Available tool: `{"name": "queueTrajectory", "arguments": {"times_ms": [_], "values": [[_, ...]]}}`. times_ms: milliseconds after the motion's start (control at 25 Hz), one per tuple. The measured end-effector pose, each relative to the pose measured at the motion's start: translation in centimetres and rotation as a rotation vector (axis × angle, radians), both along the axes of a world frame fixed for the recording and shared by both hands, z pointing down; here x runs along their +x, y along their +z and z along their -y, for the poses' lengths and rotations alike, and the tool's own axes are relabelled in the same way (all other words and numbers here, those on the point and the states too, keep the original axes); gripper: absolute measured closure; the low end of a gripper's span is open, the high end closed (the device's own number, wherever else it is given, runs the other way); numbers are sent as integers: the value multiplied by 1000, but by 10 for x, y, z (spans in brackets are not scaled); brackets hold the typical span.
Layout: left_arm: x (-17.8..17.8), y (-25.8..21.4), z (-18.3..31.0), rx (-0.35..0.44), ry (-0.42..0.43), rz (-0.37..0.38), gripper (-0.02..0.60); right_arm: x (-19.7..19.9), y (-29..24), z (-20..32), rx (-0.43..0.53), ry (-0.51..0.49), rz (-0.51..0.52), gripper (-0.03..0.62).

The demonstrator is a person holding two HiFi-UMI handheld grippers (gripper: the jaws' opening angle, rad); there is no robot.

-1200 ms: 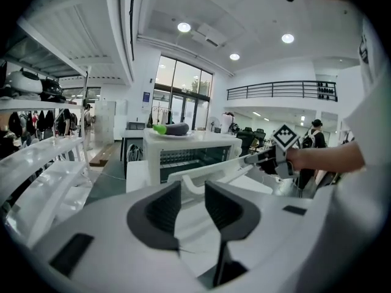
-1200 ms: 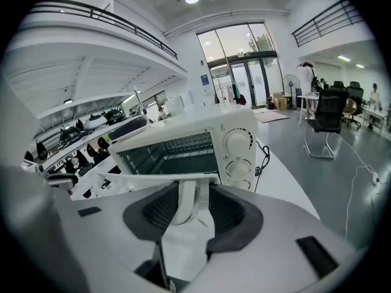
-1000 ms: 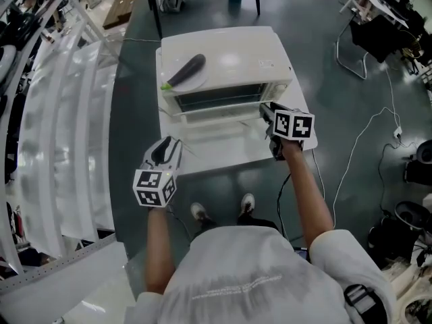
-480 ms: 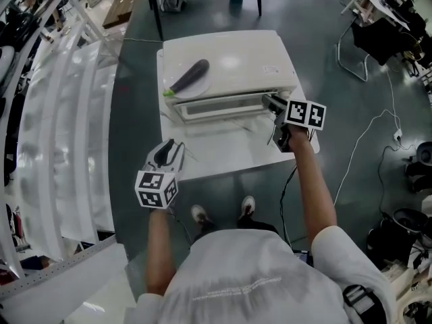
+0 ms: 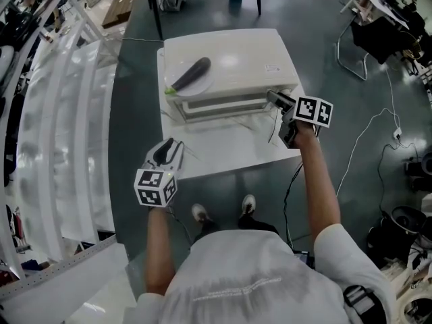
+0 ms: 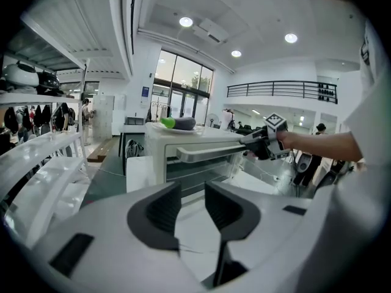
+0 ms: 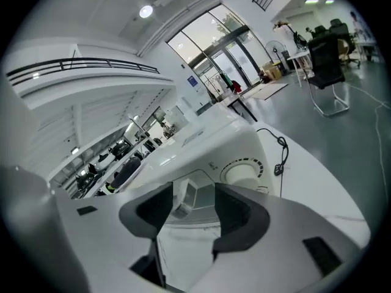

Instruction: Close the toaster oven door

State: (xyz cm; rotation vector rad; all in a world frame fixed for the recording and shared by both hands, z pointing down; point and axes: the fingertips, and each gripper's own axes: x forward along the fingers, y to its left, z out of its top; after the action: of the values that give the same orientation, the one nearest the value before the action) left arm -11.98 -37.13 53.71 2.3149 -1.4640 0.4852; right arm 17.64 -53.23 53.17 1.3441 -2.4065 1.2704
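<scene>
A white toaster oven stands on a white table. Its door is swung up against the front; I cannot tell whether it is fully closed. My right gripper is at the right end of the door handle. Its jaws have just been opening, and the handle's end sits between them with gaps on both sides. My left gripper hovers open and empty over the table's front left part. From there I see the handle and the right gripper.
A plate with a dark eggplant lies on the oven's top. A dial and a black cable are at the oven's right side. White racks run along the left; a chair and floor cables are at the right.
The oven door has swung up from part open to against the front. The right gripper has travelled up and right with the handle. The left gripper has stayed put.
</scene>
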Motion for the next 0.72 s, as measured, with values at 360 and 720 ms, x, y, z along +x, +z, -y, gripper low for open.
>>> {"name": "queueTrajectory", "arguments": {"times_ms": [360, 720], "values": [[-10, -39, -2, 97, -23, 17, 469, 29, -35, -45, 121, 54, -145, 384], [-18, -116, -12, 272, -39, 55, 471, 5, -109, -101, 380, -73, -359, 390]]}}
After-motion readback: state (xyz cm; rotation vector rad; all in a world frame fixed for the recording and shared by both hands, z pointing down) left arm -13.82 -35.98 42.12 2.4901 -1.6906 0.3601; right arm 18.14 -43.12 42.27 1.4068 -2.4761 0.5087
